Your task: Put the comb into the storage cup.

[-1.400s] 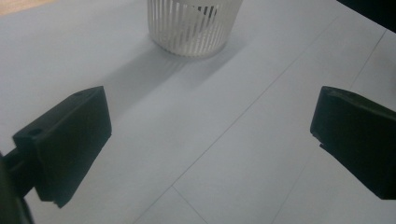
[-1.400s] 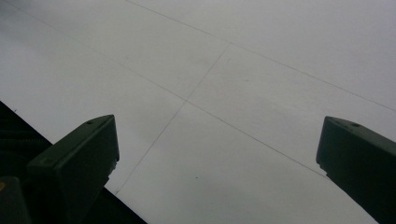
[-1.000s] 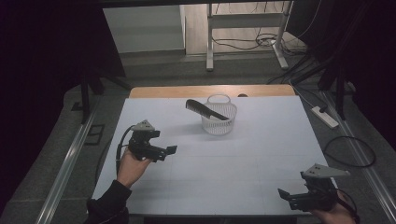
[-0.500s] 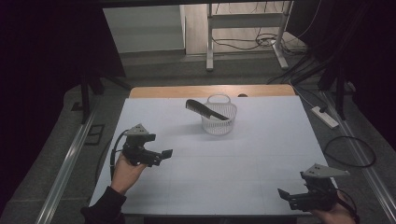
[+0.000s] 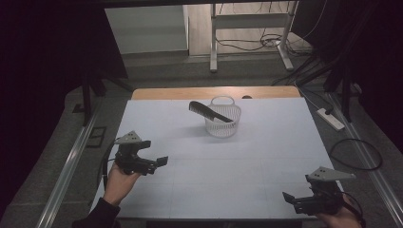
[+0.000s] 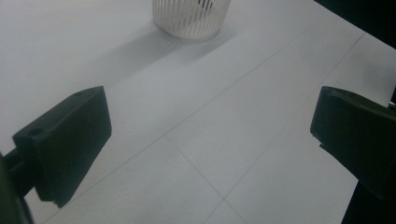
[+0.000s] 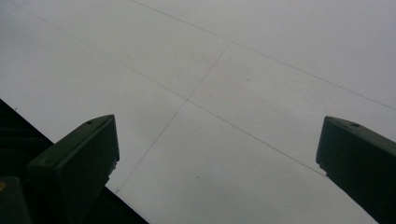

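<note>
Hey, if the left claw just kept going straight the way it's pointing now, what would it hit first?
Probably the white basket: it sits ahead between the open left claw jaws, slightly left of centre, with bare table before it. Depth is uncertain.

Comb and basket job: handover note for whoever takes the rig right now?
Left gripper: open, holding nothing, over the table's near left, aimed towards the basket.
Right gripper: open, holding nothing, at the near right edge of the table.
Comb: black, resting tilted in the white basket at the far centre, one end sticking out past the rim.
Done: comb looks placed in the basket.
Left: nothing evident; confirm before moving on.
</note>
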{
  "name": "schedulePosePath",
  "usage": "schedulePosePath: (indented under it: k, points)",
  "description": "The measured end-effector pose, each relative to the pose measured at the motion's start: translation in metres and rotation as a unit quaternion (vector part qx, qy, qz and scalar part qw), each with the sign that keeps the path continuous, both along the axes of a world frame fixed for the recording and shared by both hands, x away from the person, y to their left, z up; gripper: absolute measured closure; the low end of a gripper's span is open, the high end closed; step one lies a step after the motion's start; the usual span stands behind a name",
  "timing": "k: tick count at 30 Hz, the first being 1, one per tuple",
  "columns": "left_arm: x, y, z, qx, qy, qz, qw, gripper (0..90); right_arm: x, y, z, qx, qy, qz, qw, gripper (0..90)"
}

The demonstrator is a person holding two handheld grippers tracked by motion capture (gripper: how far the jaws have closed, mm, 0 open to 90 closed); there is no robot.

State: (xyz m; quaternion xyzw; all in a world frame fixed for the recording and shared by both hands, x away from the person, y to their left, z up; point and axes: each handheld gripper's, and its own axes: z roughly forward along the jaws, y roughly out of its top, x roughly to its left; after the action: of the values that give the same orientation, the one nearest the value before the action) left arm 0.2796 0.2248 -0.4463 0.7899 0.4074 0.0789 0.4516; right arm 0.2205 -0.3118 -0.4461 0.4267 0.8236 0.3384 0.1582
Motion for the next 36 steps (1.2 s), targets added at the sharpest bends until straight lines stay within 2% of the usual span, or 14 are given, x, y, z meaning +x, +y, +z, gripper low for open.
schedulePosePath:
  k: [22,36]
  points:
    - [-0.021,0.011,-0.001,0.0,0.0,0.01,0.9999,0.0,0.0,0.0,0.0,0.0,0.0,-0.002,1.0,0.0]
    - [-0.038,0.023,-0.002,-0.006,0.0,0.025,0.9997,0.0,0.0,0.0,0.0,-0.001,0.0,-0.002,1.0,0.0]
